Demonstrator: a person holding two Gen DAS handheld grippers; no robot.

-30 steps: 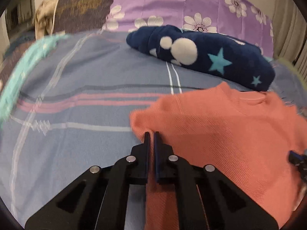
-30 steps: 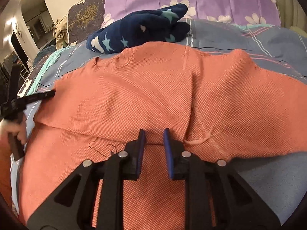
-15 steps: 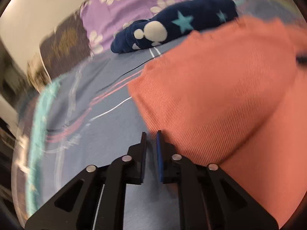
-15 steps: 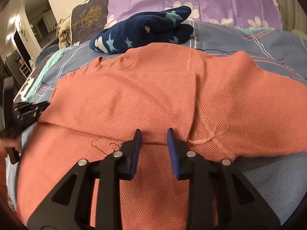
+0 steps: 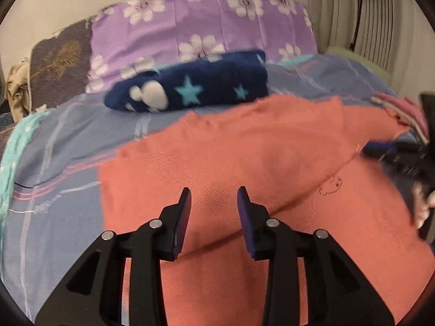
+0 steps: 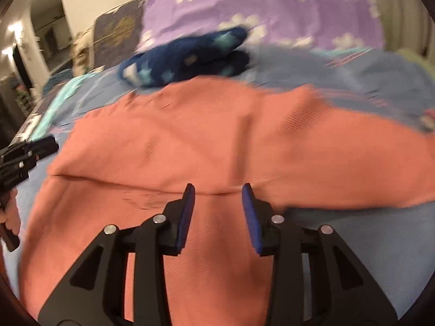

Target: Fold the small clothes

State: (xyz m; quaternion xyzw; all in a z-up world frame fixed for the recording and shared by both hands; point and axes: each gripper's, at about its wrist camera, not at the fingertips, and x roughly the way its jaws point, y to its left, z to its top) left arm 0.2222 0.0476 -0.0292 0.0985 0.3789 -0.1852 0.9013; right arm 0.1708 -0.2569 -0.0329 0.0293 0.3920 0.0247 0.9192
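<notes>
Hovering over the bed (image 5: 54, 244), the left hand-held gripper (image 5: 213, 198) has just been opening; its blue pads stand apart with nothing between them, only the orange top (image 5: 258, 157) lying below. The right hand-held gripper (image 6: 218, 194) has been opening as well, but has barely widened in the last moment; its jaws are parted and empty above the fold line that runs across the top.

That top lies spread over the blue checked bedsheet, its upper part folded down over the lower. Behind it, toward the head of the bed, sits a rolled navy blanket (image 5: 190, 89) with stars, and past that a purple flowered pillow (image 5: 204, 24).

From the left wrist view, the right hand-held gripper shows at the right edge, dark and blurred, its tip close to the top's far side; whether it touches the cloth I cannot tell. A striped pink cloth (image 5: 402, 111) peeks in near the bed's right edge, clear only here.

From the right wrist view, the left hand-held gripper shows at the left edge, just beside the top's folded corner and off the cloth, with fingers (image 6: 11, 217) wrapped on its handle. A lit doorway (image 6: 49, 32) shows only on this side. Both views are smeared.
</notes>
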